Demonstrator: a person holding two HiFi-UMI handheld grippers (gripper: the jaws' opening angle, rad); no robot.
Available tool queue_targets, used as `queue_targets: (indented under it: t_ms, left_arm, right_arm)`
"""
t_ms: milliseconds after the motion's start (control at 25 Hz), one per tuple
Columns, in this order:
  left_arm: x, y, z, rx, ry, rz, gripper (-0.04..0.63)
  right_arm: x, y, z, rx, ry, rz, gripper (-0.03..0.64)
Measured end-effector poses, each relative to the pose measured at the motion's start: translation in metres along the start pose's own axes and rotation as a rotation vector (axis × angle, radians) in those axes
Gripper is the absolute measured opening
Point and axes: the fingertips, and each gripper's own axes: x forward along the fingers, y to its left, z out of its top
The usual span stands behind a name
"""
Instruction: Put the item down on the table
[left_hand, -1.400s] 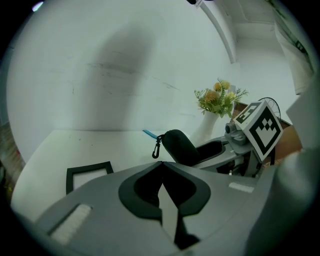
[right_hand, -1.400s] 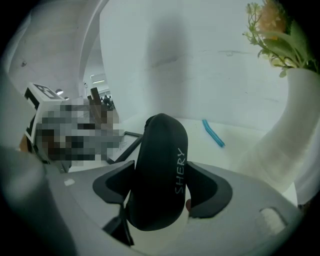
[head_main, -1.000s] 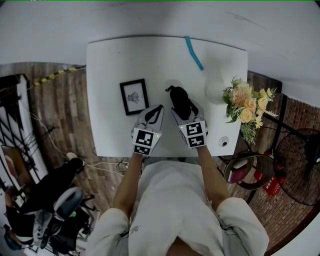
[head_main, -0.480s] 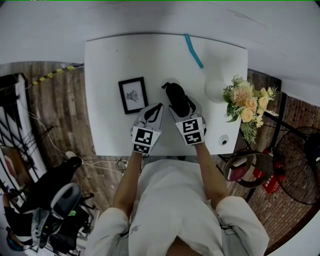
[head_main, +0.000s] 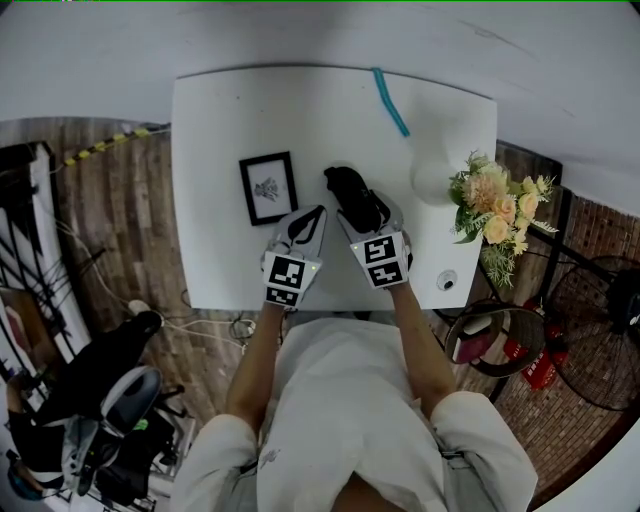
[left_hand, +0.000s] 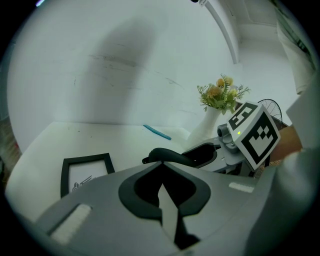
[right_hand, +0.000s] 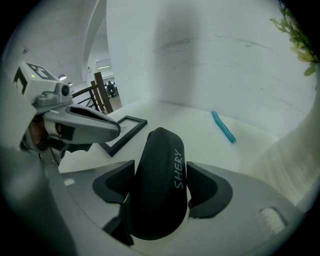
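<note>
Head view: a black case (head_main: 348, 188) sits in the right gripper (head_main: 358, 208) over the middle of the white table (head_main: 230, 120), toward its near edge. A picture frame (head_main: 268, 188) lies just left of it, a teal stick (head_main: 390, 103) by the far edge, a flower vase (head_main: 432, 178) at the right edge.
Left gripper view: the left gripper (left_hand: 161, 186) has its jaws pressed together, with nothing between them.
Right gripper view: the jaws clamp the case's two sides, lettering "SHERY" upward. Whether the case touches the table cannot be told.

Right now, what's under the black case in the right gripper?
White table shows beyond and around the black case, clamped in the right gripper. The case and gripper body cover its underside, so whether it touches the table can't be told.
</note>
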Motion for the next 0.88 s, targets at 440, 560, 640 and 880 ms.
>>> queue_targets:
  t_ms: [440, 560, 640, 880]
  left_arm:
    - [-0.004, -0.002, 0.002, 0.010, -0.013, 0.003, 0.017]
    - [-0.008, -0.002, 0.004, 0.013, -0.018, 0.005, 0.017]
    - [-0.010, -0.002, 0.005, 0.014, -0.023, 0.006, 0.017]
    - [-0.016, -0.002, 0.008, 0.023, -0.038, 0.008, 0.017]
  right_arm:
    - [-0.001, 0.003, 0.001, -0.029, -0.004, -0.005, 0.330]
    - [-0.004, 0.007, 0.006, -0.040, -0.022, -0.002, 0.330]
    - [-0.005, 0.010, 0.008, -0.046, -0.027, -0.003, 0.330]
    - [-0.011, 0.011, 0.011, -0.055, -0.040, -0.018, 0.330]
